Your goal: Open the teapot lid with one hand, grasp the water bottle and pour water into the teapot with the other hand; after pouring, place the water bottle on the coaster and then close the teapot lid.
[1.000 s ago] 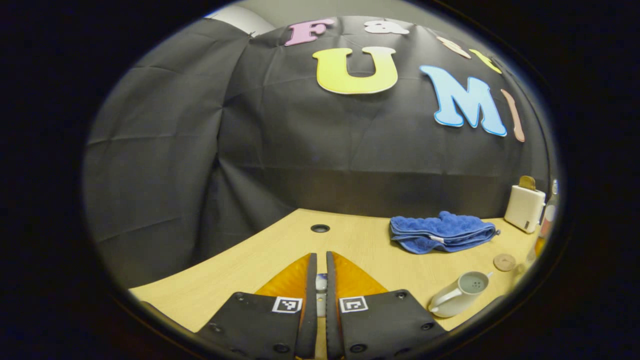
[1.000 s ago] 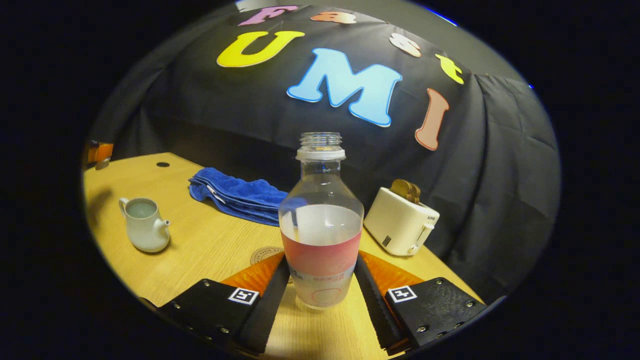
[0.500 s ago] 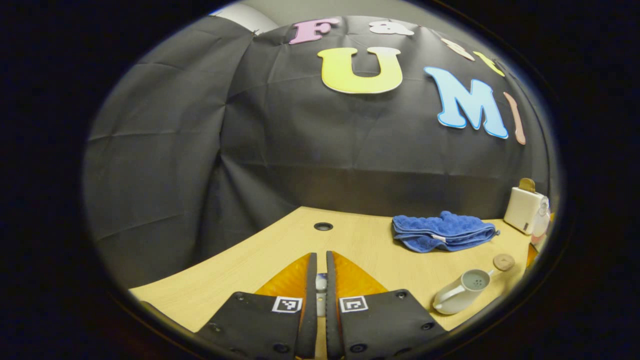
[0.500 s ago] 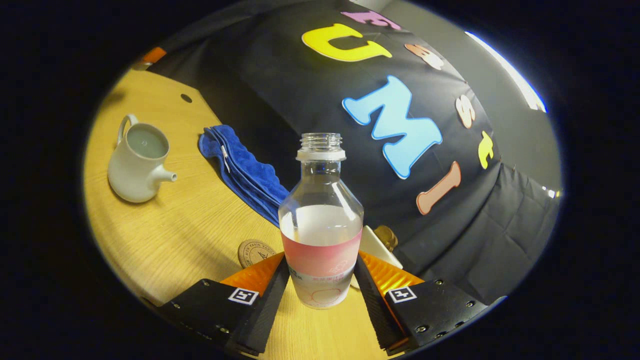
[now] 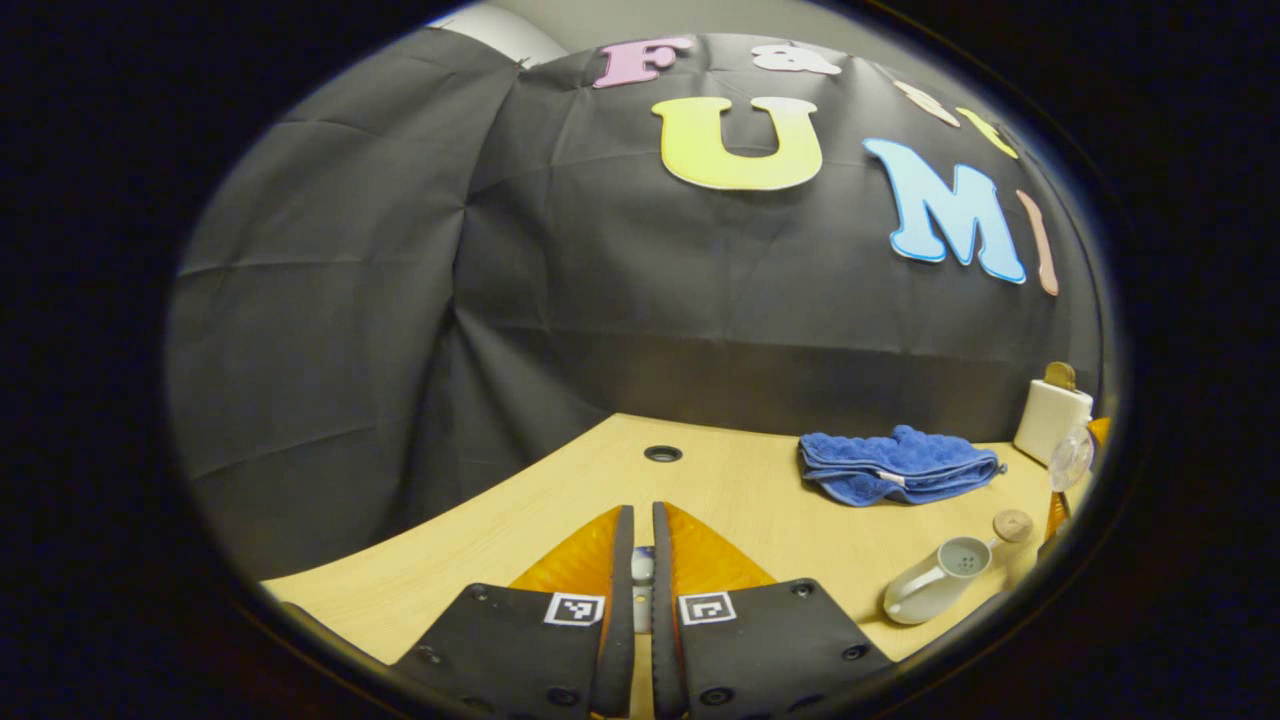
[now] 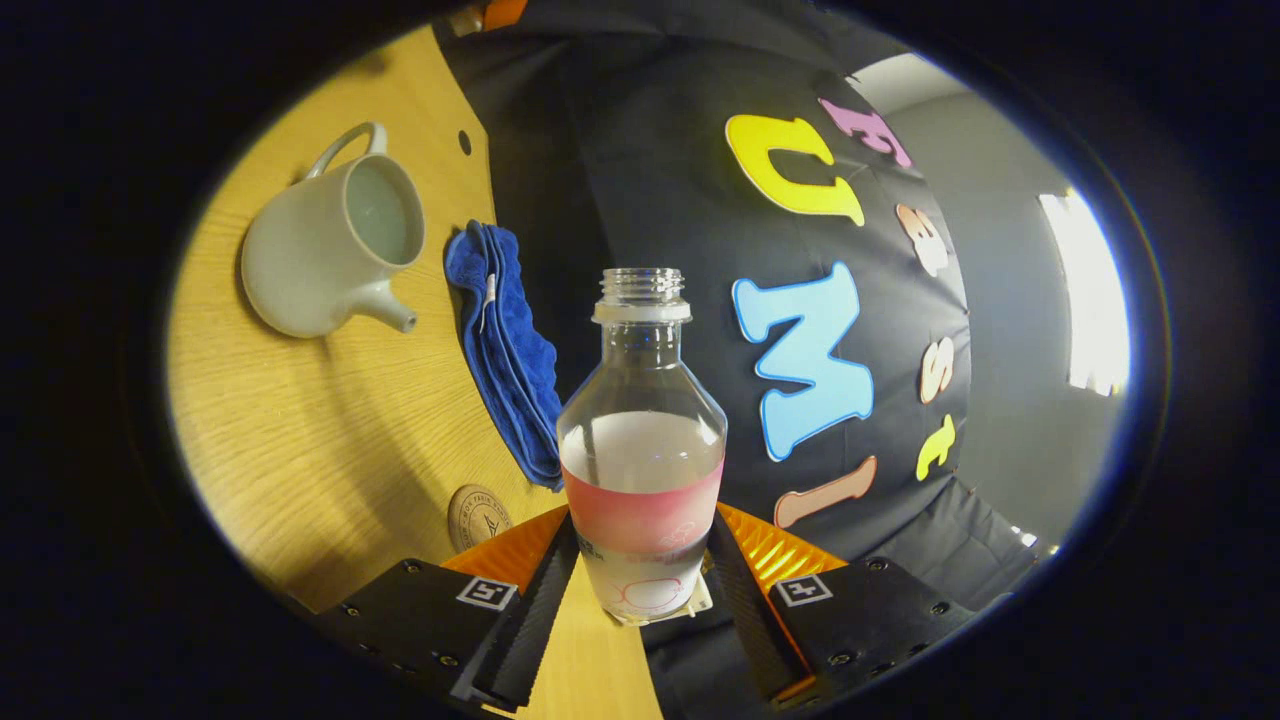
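Note:
The clear water bottle (image 6: 642, 440), uncapped and about half full with a pink label, is clamped between both fingers of my right gripper (image 6: 642, 520). It hangs above the table, tipped sideways toward the white teapot (image 6: 330, 250), whose open top faces the bottle's side. The round coaster (image 6: 478, 517) lies just beside my right fingers. In the left gripper view my left gripper (image 5: 641, 560) is shut on a small white piece, the teapot lid (image 5: 641, 572), held over the table's left part. The teapot (image 5: 935, 590), coaster (image 5: 1012, 525) and tipped bottle (image 5: 1070, 458) are at the far right.
A folded blue towel (image 5: 895, 465) lies behind the teapot, also in the right gripper view (image 6: 505, 350). A white toaster (image 5: 1050, 420) stands at the back right. A cable hole (image 5: 662, 453) sits in the wooden table (image 5: 500, 540) near the black cloth wall.
My right gripper has rolled over with the bottle and come nearer the teapot, which now looks bigger. The left gripper has drifted a little to the left with the lid.

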Available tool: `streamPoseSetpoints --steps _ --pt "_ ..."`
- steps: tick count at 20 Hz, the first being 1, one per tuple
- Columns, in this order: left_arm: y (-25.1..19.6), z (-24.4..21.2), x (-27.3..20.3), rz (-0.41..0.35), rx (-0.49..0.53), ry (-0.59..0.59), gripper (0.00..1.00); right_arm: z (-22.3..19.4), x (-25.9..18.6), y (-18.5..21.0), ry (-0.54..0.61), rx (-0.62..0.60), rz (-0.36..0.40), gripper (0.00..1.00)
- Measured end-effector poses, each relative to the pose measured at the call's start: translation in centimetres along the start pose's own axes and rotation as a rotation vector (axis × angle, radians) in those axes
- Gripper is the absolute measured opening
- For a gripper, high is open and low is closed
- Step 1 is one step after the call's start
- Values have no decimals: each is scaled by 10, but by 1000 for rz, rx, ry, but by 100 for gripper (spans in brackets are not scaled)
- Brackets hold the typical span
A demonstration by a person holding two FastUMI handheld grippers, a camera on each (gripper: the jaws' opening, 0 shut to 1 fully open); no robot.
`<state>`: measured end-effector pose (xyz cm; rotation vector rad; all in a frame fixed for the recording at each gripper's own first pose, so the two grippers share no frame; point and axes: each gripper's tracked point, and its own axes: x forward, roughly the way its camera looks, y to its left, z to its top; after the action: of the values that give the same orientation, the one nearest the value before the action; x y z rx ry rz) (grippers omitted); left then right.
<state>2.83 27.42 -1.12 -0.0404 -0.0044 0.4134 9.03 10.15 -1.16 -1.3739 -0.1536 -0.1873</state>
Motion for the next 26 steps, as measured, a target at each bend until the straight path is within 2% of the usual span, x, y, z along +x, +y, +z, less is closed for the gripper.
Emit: streamPoseSetpoints --steps 14,26 --pt "-4 -1 4 -9 7 30 13 37 5 5 -170 -317 -95 78" --pt "-9 -5 5 -23 11 52 14 48 11 -3 -214 -378 -142 78"
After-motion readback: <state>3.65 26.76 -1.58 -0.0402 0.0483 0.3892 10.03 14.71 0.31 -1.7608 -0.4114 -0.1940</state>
